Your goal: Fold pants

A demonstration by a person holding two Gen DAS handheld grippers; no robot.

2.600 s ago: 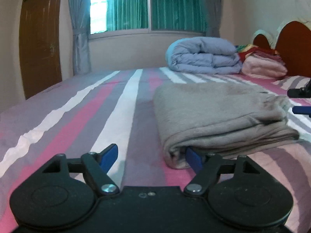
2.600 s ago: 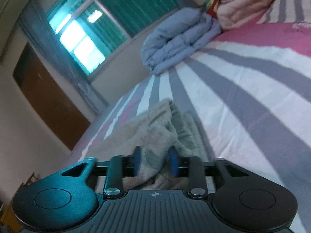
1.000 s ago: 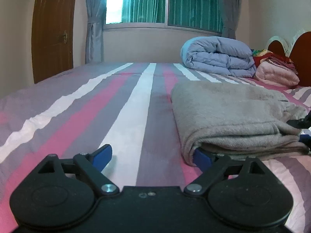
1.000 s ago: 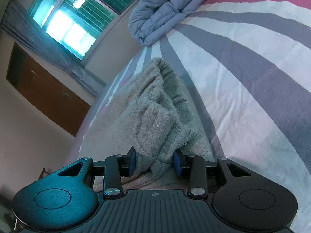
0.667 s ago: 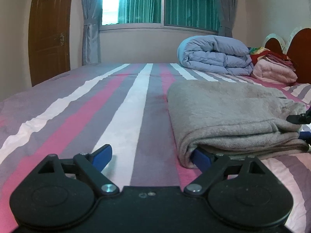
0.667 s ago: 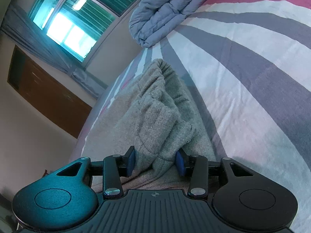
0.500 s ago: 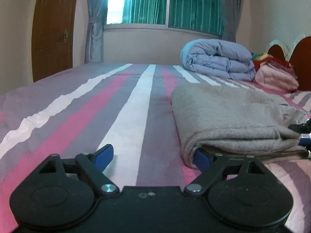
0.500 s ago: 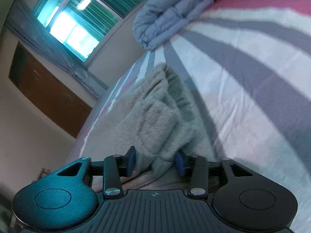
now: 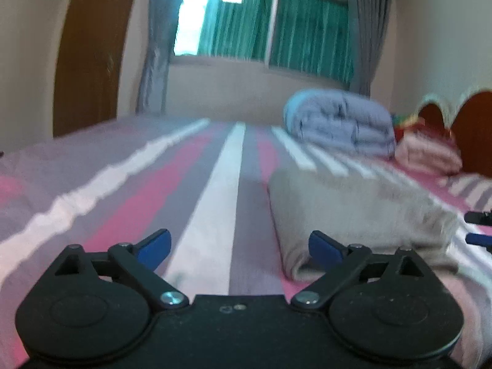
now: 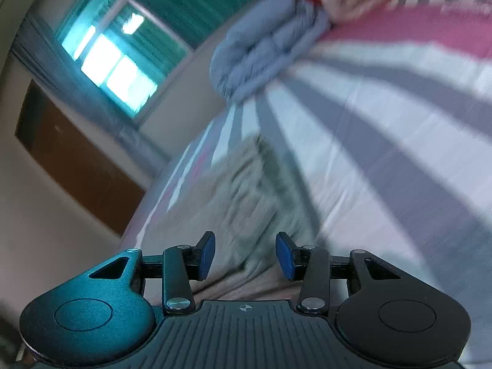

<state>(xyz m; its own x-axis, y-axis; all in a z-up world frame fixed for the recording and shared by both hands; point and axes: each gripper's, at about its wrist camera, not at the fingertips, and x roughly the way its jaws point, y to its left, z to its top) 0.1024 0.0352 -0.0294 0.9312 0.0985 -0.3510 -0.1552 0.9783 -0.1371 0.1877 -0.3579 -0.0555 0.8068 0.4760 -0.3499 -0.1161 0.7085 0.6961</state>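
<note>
The grey-beige pants [image 9: 353, 212] lie folded in a thick stack on the striped bed. In the left wrist view my left gripper [image 9: 238, 247] is wide open, just off the stack's near left corner, its right finger in front of the fold. In the right wrist view my right gripper [image 10: 244, 255] is open with the pants [image 10: 240, 203] just beyond its fingers, and nothing is held. The right gripper's tips also show at the stack's right end in the left wrist view [image 9: 479, 227]. Both views are blurred by motion.
A striped pink, grey and white bedsheet [image 9: 172, 184] covers the bed. A folded blue duvet [image 9: 341, 123] and pink bedding [image 9: 427, 153] lie by the wooden headboard [image 9: 473, 129]. A window with green curtains [image 9: 276, 27] and a brown door [image 9: 89, 61] are behind.
My right gripper opened wider and drew back off the pants. My left gripper pulled back, so its right finger no longer sits under the fold. The pants stay folded on the bed.
</note>
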